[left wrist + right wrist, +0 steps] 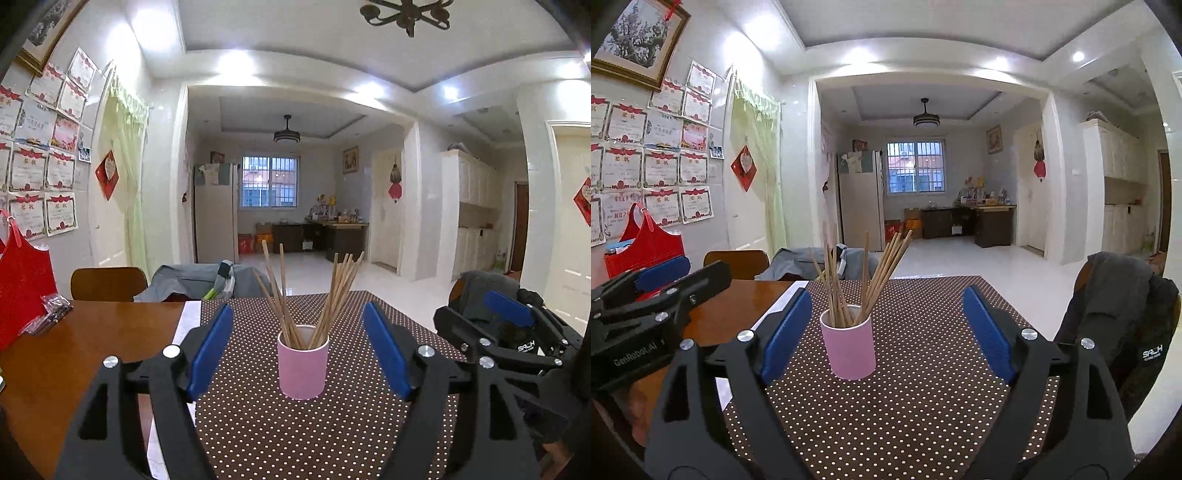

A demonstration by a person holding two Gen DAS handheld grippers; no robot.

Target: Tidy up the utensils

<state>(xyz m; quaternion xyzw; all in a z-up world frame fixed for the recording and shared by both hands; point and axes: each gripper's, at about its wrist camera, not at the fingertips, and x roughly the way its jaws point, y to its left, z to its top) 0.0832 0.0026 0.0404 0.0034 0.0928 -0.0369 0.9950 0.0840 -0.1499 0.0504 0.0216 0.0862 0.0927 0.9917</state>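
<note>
A pink cup (303,369) stands upright on the brown dotted tablecloth (295,435), holding several wooden chopsticks (314,295) that fan out of its top. My left gripper (298,314) is open and empty, its blue pads wide on either side of the cup, a little short of it. In the right wrist view the cup (849,349) with the chopsticks (864,273) sits left of centre. My right gripper (886,299) is open and empty, just behind the cup. The left gripper (646,291) shows at that view's left edge.
The wooden table (74,350) extends left of the cloth, with a red bag (22,284) and small packets (51,314) on it. Chairs draped with clothes stand at the far side (192,280) and at the right (1115,317). The right gripper (509,325) hovers at the table's right edge.
</note>
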